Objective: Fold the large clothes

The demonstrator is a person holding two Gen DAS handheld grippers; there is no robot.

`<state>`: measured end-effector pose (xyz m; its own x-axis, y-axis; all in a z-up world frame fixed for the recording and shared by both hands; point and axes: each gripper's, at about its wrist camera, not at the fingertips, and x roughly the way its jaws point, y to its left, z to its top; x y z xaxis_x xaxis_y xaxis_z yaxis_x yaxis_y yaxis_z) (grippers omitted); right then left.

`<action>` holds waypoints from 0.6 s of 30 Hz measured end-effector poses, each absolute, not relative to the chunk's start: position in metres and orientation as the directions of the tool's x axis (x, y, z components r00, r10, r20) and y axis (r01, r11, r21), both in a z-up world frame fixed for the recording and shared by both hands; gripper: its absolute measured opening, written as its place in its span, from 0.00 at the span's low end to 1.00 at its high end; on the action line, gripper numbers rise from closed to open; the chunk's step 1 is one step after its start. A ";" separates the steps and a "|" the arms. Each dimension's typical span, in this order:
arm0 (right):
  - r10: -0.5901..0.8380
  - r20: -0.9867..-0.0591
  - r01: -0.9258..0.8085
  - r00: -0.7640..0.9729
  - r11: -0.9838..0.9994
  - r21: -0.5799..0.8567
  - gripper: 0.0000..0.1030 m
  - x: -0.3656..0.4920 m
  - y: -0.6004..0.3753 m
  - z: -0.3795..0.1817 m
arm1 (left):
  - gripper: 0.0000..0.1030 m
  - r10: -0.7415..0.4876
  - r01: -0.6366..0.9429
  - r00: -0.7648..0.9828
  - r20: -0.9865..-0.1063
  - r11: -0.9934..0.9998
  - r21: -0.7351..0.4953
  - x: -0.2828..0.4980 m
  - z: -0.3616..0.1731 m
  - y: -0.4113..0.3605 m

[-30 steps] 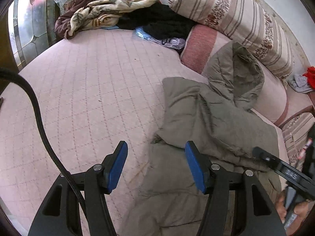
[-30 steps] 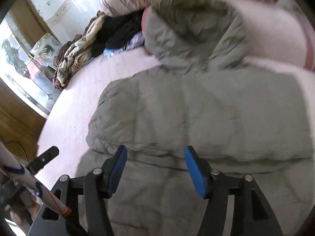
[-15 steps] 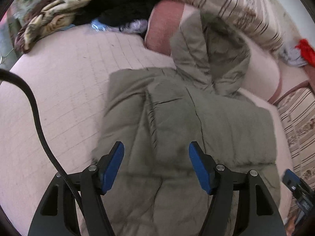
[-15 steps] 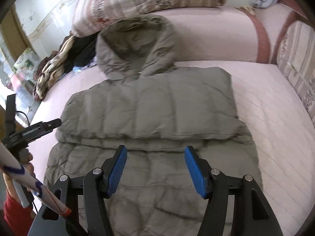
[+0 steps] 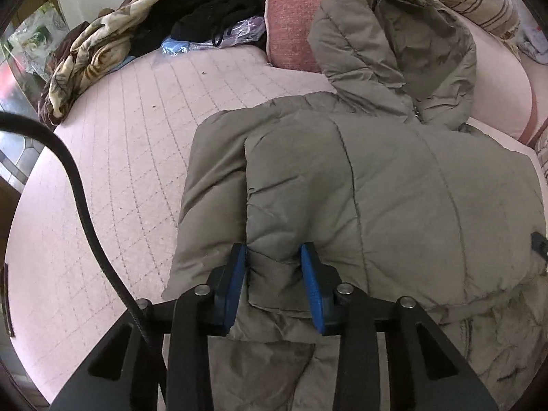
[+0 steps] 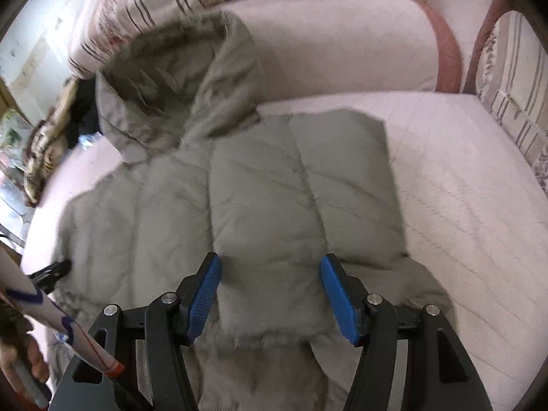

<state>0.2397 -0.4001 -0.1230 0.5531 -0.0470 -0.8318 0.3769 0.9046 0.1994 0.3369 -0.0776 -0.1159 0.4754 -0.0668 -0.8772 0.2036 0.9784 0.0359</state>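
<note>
- The jacket is laid out on the bed, hood propped up against the bolster at the back.
- Both sleeves seem already folded in over the chest: the left sleeve and the right sleeve lie flat across the body, side by side.
- The left gripper is narrowed onto the cuff end of the left sleeve; padded fabric is pinched between the jaws.
- The right gripper is held wide apart over the end of the right sleeve; nothing is gripped, the fabric is only straddled. Contact with the pads cannot be told.
- Judged about midway: sleeves are in, body not yet folded over, hood not yet tucked. The bottom hem is hidden under the grippers.
- Left to do, by judgement: sleeves to be settled, hood turned down, lower part brought up over the chest.
- A heap of clothes and a patterned blanket are piled at the far left corner of the bed, well apart from the jacket.
- Striped cushions are lined along the right side and back.
- The bolster is touched by the hood, so little room is left behind it.
- A black cable hangs in the left view, off the jacket.
</note>
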 end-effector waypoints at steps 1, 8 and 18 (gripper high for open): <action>-0.047 -0.837 0.380 0.545 0.904 0.196 0.66 0.244 -0.401 -0.129 | 0.37 -0.064 0.203 0.480 -0.875 0.978 0.039 0.339 -0.117 -0.077; -0.083 -0.854 0.394 0.513 0.907 0.149 0.69 0.253 -0.401 -0.139 | 0.48 -0.047 0.196 0.528 -0.848 0.978 0.068 0.323 -0.097 -0.071; -0.200 -0.823 0.369 0.532 0.929 0.013 0.69 0.229 -0.373 -0.090 | 0.61 -0.041 0.130 0.644 -0.764 0.990 0.057 0.238 -0.044 -0.011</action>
<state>0.2286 -0.3725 -0.0897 0.5317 -0.1995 -0.8231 0.3686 0.9295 0.0128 0.2382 -0.0114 -0.0438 0.6444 -0.0407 -0.7636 0.1295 0.9900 0.0565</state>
